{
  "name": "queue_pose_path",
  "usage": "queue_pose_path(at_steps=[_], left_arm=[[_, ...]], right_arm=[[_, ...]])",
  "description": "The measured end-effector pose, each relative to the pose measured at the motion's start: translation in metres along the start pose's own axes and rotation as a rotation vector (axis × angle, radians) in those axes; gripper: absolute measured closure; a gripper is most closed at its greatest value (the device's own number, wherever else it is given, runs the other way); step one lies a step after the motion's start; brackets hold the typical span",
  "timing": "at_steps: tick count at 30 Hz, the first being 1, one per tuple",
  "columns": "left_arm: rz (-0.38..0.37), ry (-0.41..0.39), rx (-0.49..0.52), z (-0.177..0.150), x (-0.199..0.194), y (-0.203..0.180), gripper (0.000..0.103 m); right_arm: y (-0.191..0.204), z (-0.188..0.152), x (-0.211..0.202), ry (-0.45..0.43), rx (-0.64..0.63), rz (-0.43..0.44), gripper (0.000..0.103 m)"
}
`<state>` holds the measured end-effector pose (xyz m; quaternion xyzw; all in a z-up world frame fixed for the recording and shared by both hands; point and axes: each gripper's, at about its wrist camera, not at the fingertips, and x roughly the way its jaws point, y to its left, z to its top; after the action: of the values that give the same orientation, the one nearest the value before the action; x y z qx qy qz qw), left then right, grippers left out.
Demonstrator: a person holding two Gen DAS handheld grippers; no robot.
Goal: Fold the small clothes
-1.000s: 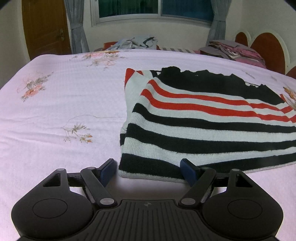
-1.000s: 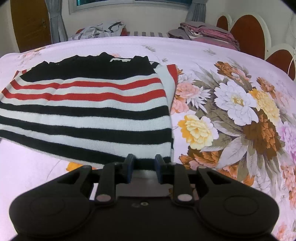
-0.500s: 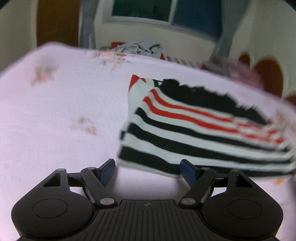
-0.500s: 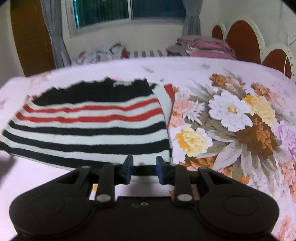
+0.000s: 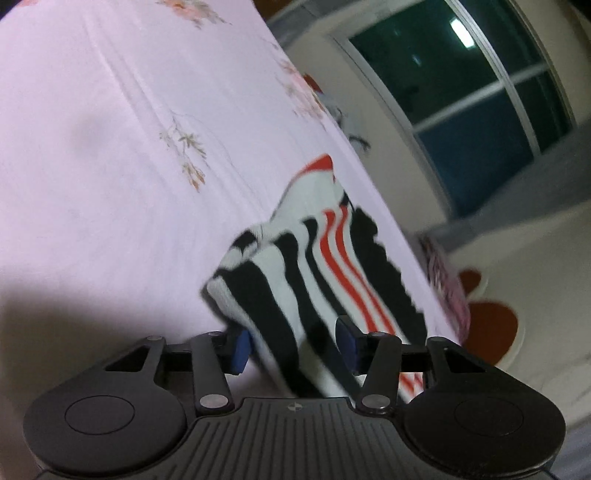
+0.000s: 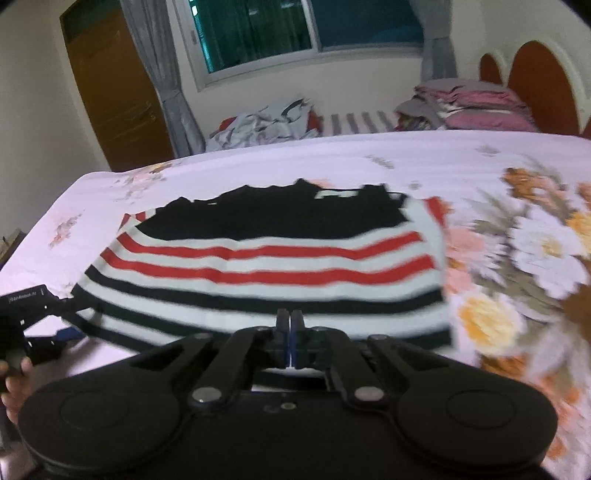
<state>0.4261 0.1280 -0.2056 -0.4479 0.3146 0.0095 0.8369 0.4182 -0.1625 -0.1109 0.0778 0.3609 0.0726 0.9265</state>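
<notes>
Sweater (image 6: pixel 266 266) hem being taken up at both near corners as a person works two grippers over a bed (image 6: pixel 369 155). Right gripper (image 6: pixel 290 325) is pinching the near hem, its jaws having just been closing to a full clamp on the knit. Left gripper (image 5: pixel 291 343) is straddling the other near corner, jaws part open and having just been closing, cloth between them; whether the pads (image 5: pixel 242 347) are yet pressing is not clear.

Judging by the task, the hem is about to be carried to the collar. Doing it well probably means securing the left corner first, then lifting both corners level and together so the stripes stay parallel and the fold lands square.

Lying flat on the pink sheet, the sweater is pointing collar away toward the window (image 6: pixel 306 29), hem nearest; its long axis is running side to side, along the stripes.
</notes>
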Motion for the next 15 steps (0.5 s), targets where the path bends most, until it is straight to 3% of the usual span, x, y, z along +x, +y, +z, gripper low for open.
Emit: queue_pose_path(at_steps=[1, 2, 4, 8, 12, 13, 15], left_arm=[[-0.003, -0.02, -0.018, -0.001, 0.003, 0.0, 0.055], [0.001, -0.036, -0.028, -0.002, 0.006, 0.0, 0.065], [0.022, -0.047, -0.054, -0.002, 0.016, 0.001, 0.074], [-0.009, -0.043, -0.125, 0.006, 0.032, 0.003, 0.074], [0.005, -0.048, -0.101, 0.007, 0.04, -0.003, 0.075], [0.009, -0.048, -0.094, 0.009, 0.038, -0.003, 0.085], [-0.02, -0.065, -0.101, 0.014, 0.029, -0.008, 0.087]], right_arm=[[0.007, 0.007, 0.013, 0.007, -0.004, 0.013, 0.102], [0.013, 0.013, 0.025, 0.015, -0.009, 0.018, 0.102], [0.024, 0.021, 0.044, 0.032, -0.021, 0.022, 0.102], [0.039, 0.03, 0.072, 0.06, -0.036, 0.027, 0.102], [0.041, 0.026, 0.091, 0.107, -0.032, 0.03, 0.102], [0.041, 0.023, 0.096, 0.127, -0.038, 0.023, 0.103], [0.042, 0.021, 0.096, 0.12, -0.044, 0.017, 0.103]])
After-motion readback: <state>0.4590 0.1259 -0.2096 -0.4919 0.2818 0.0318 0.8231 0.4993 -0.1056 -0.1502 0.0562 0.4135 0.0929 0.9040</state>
